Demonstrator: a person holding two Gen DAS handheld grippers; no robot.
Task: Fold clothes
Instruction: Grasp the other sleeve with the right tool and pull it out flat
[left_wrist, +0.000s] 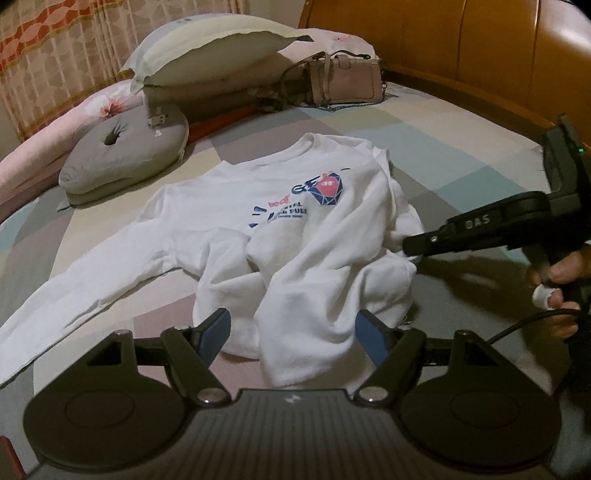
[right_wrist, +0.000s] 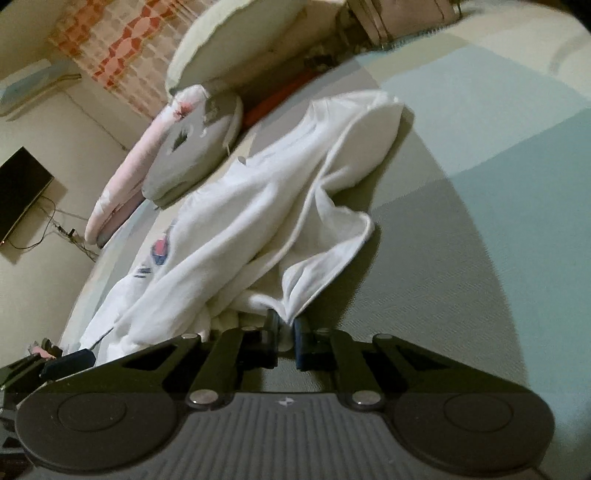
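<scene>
White long-sleeved cotton sweatshirt with a blue-and-red chest print: spread front-up on the pastel patchwork bed sheet, neck toward the headboard, one sleeve stretched flat toward the left of the left wrist view, lower body bunched into a heap. Placement suits folding: flat torso as base, loose parts free for lifting.

Right hand-held gripper: clamped narrow on a thin fold of white fabric at the near right edge of the garment. Pinch at an edge, probably a hem or cuff, though not certain under motion blur. Purpose, as judged: lifting that side for carrying across the torso.

Left hand-held gripper: spread wide, blue pads apart, nothing between them, poised just above the bunched lower hem. Likely positioned for a second grasp or for pinning the heap.

Grey ring-shaped cushion, cream pillow and beige leather handbag: stacked near the head of the bed, well apart from the garment, leaving working room.

Legible writing: "DAS" on the black body of the right tool, seen from the left wrist view. Chest print: "beat" in red, large "GE", partial lines ending "TAL" and "PURE"; remainder creased and unreadable.
</scene>
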